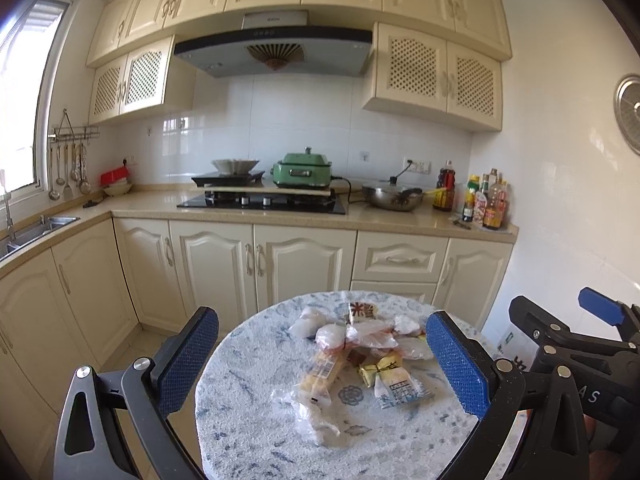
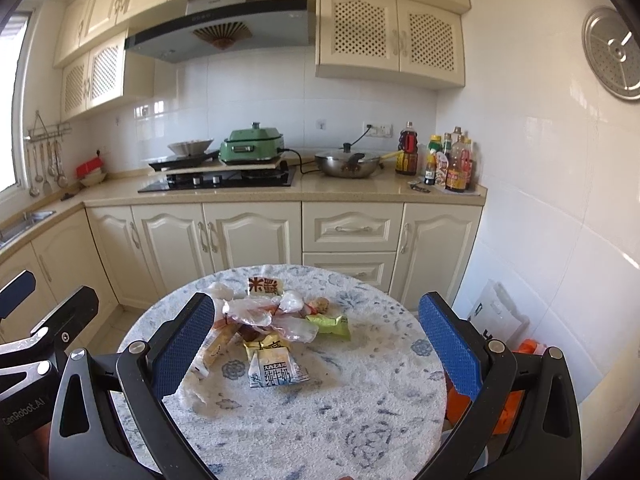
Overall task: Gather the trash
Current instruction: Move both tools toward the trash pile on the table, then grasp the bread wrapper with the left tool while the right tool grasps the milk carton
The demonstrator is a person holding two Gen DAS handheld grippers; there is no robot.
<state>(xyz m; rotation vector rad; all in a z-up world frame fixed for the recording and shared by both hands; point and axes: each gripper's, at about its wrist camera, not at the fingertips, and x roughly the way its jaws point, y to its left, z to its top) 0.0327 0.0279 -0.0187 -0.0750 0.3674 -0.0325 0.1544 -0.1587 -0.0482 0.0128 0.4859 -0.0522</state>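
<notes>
A pile of trash (image 1: 360, 344) lies on a round table (image 1: 256, 412) with a blue-and-white patterned cloth: crumpled clear plastic bags, snack wrappers and a flattened milk carton (image 2: 276, 372). The pile also shows in the right wrist view (image 2: 272, 320), with a green wrapper (image 2: 330, 325) at its right. My left gripper (image 1: 322, 364) is open and empty, held above the near side of the table. My right gripper (image 2: 314, 346) is open and empty, its left finger (image 2: 182, 344) in front of the pile's left side. The right gripper also shows at the right edge of the left wrist view (image 1: 580, 344).
Cream kitchen cabinets (image 1: 256, 264) stand behind the table, with a stove (image 1: 264, 200), a green cooker (image 1: 304, 170), a pan (image 1: 392, 196) and bottles (image 1: 484, 204) on the counter. A white bag (image 2: 496, 312) and orange plastic (image 2: 500, 400) lie on the floor right of the table.
</notes>
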